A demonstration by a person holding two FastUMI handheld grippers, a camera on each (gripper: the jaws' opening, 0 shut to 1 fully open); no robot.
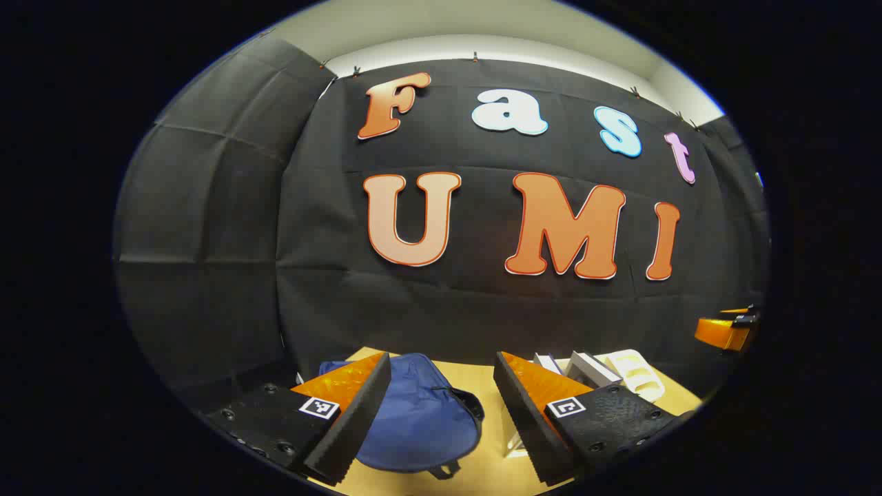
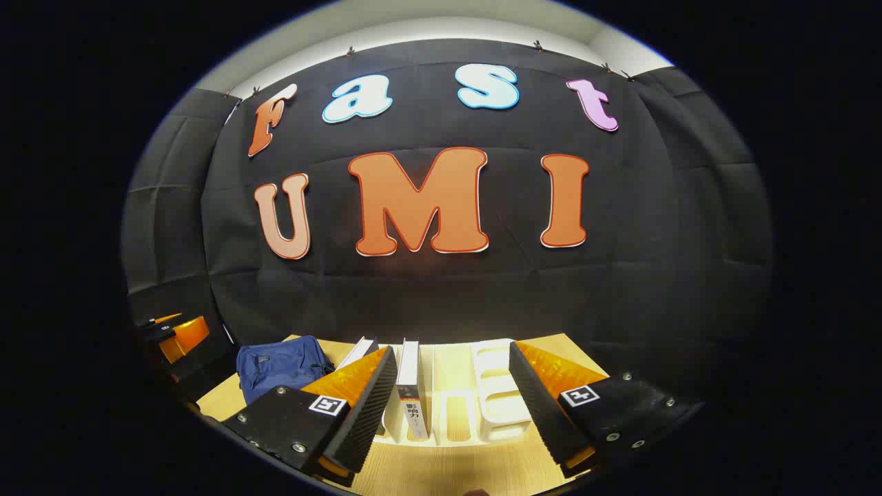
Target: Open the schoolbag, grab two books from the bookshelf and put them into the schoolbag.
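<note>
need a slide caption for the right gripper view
Right gripper open above the white bookshelf, a book between its jaws, blue schoolbag beyond.

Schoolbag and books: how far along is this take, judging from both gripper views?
Nothing looks done yet. The blue schoolbag lies on the table, and I cannot tell if it is unzipped. The books stand in the white bookshelf. In hand: nothing; the left gripper and the right gripper are open and empty. Left: open the bag, grab two books, put them in.
</note>
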